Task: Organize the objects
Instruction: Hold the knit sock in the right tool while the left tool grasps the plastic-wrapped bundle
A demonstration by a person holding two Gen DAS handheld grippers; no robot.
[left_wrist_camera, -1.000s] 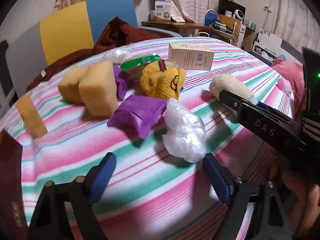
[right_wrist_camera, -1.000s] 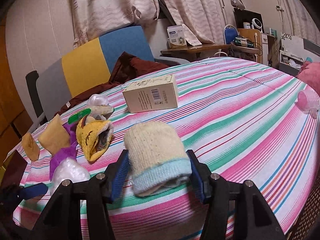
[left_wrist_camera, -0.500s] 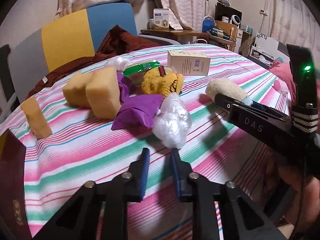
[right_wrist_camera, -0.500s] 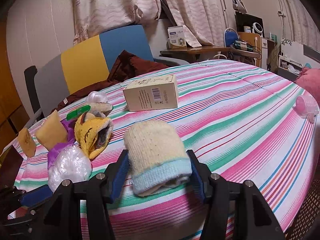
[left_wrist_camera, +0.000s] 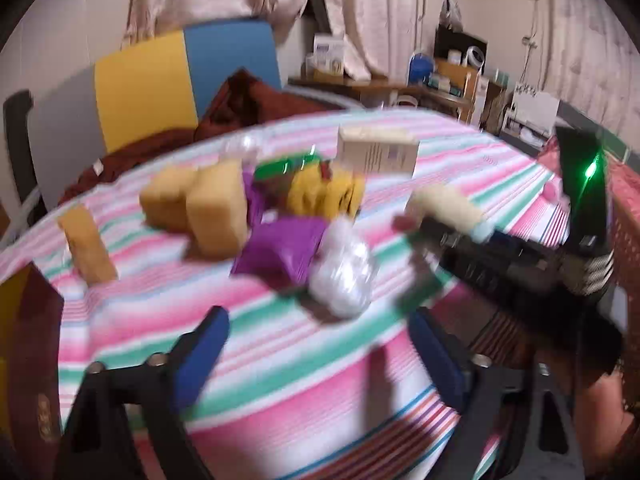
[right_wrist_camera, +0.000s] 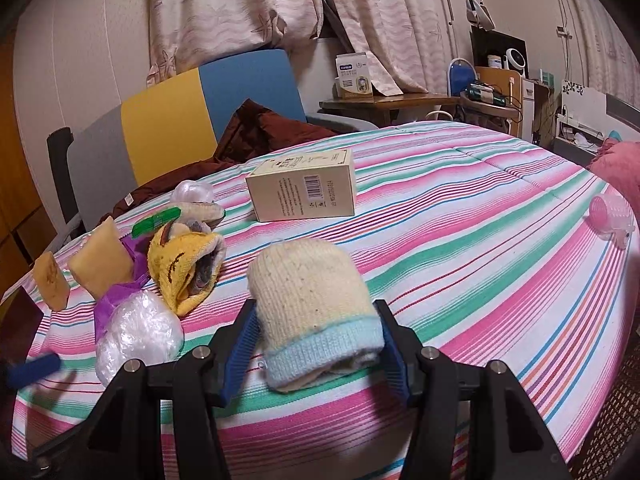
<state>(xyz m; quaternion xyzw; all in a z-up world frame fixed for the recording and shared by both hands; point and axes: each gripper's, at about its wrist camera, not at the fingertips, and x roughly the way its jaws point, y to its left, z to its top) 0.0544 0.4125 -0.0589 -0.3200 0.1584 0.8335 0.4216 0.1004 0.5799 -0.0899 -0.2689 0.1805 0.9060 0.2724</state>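
On the striped cloth [right_wrist_camera: 460,240] that covers the table, the right gripper [right_wrist_camera: 316,344] has its jaws partly closed on a rolled cream knit piece with a pale blue cuff [right_wrist_camera: 312,308], the blue pads pressing on either side of the cuff end while the roll rests on the cloth. Behind it a beige carton [right_wrist_camera: 304,188] lies on its side, and well off to the right near the edge sits a small pink plastic item [right_wrist_camera: 612,216]. To the left lie a yellow knit piece [right_wrist_camera: 180,268], a crumpled clear plastic bag [right_wrist_camera: 136,332], purple packaging [left_wrist_camera: 280,248] and tan sponges [left_wrist_camera: 216,208], all close together, with one more sponge [left_wrist_camera: 86,244] standing apart further left. The left gripper [left_wrist_camera: 316,352] hovers just short of the clear bag, its jaws opening and already wide, with nothing between them but bare cloth; that view is blurred. Beyond the table stands a chair with a yellow and blue back [right_wrist_camera: 208,104] draped with dark red fabric [right_wrist_camera: 264,132].
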